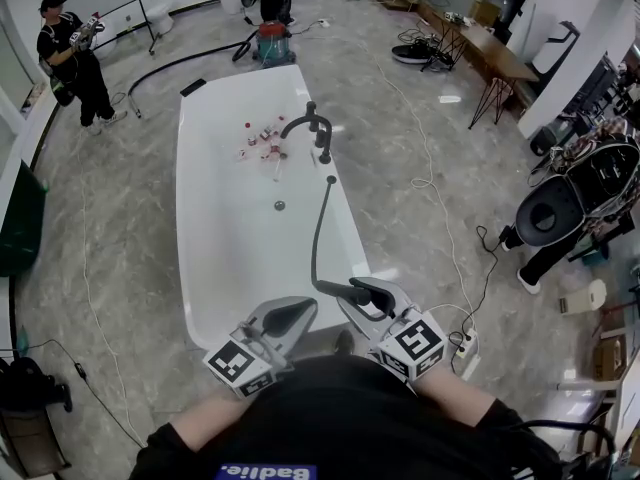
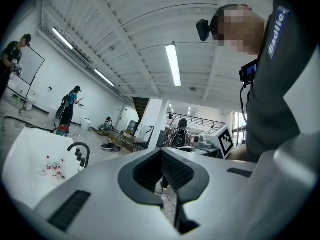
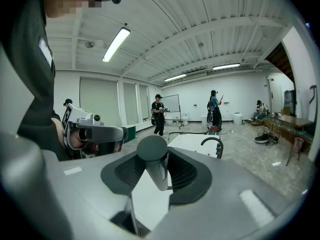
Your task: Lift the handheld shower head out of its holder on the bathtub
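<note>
- Head view: my right gripper (image 1: pixel 368 290) has its fingers closed on the handle of the shower head (image 1: pixel 342 289), held at the near right corner of the bathtub (image 1: pixel 200 218). I judge it already out of its holder.
- The hose (image 1: pixel 316 233) runs back along the rim toward the faucet (image 1: pixel 312 128). Holding the head low and close leaves that hose slack, I judge.
- My left gripper (image 1: pixel 288 318) hangs just beside the right one, with nothing in it.
- Left gripper view: the fingers meet at the tips with nothing between them — well apart from the hose.
- Right gripper view: the shower head's round end stands up between the pads and the handle is pinched. The fingers are stopped partway by its width.
- Writing: each marker cube (image 1: pixel 417 340) carries only black-and-white squares. A blue patch (image 1: pixel 265 471) on my shirt has print. No brand shows on the bathtub or the shower head.
</note>
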Motion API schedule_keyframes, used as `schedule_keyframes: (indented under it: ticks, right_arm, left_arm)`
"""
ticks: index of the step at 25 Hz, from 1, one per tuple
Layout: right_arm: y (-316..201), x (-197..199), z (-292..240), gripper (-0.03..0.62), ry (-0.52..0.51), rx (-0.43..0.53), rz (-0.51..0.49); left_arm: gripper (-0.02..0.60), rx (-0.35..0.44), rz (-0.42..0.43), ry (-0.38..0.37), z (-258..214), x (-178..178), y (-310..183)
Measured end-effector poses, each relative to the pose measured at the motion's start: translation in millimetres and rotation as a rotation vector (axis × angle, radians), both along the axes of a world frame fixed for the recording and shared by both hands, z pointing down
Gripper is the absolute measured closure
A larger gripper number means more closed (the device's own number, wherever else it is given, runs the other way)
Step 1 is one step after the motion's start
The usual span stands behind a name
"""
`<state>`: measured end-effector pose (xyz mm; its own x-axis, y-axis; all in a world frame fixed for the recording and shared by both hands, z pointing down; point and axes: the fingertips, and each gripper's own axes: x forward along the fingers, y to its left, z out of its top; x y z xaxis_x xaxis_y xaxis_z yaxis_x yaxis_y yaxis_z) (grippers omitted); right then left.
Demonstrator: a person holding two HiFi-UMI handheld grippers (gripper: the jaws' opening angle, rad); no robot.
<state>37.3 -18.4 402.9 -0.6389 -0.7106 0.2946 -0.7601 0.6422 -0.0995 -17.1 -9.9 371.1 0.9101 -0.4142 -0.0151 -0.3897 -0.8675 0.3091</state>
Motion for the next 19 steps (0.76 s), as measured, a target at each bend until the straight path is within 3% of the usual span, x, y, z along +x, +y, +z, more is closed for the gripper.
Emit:
schedule_keyframes:
  ticks: [19]
  right_arm:
    - [-3.8,-4.7,1.6,0.464,0.003,-0.007,0.003]
  left_arm:
    - [0.581,-0.014,0.025,0.002,5.8,-4.9,5.0]
